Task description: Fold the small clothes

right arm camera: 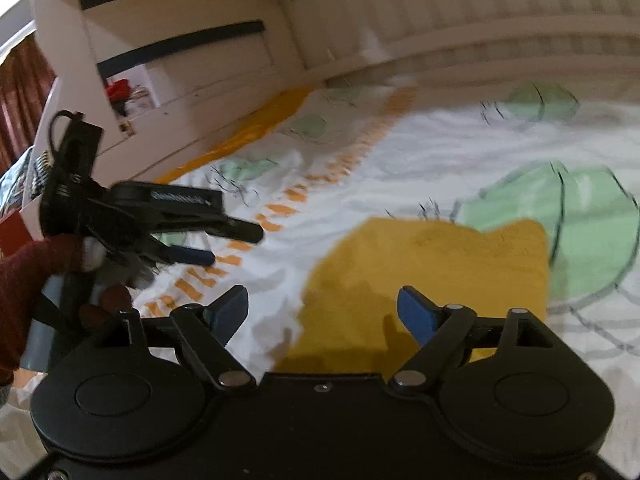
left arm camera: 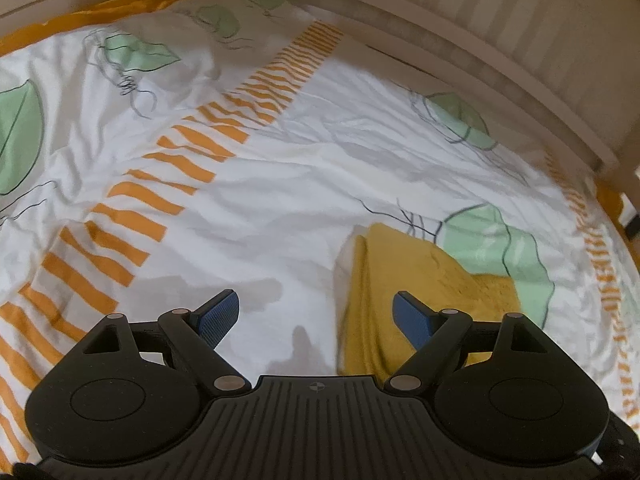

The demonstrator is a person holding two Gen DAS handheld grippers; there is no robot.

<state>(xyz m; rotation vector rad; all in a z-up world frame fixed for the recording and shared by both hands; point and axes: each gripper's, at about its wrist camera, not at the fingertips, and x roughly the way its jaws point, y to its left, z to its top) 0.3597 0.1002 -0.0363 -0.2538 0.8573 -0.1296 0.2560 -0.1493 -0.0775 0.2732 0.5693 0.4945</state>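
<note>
Jaws wide apart on both grippers (nothing held), folded yellow cloth lying flat, long axis approx. front-to-back.

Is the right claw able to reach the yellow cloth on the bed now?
Probably yes. The right claw is open and empty, and the yellow cloth lies flat just ahead on the bedcover, with nothing between them.

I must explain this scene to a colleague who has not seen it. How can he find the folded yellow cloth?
Look at the white bedcover with orange stripes and green leaves. The yellow cloth lies folded there, beside a leaf, and is the only plain mustard piece.
</note>
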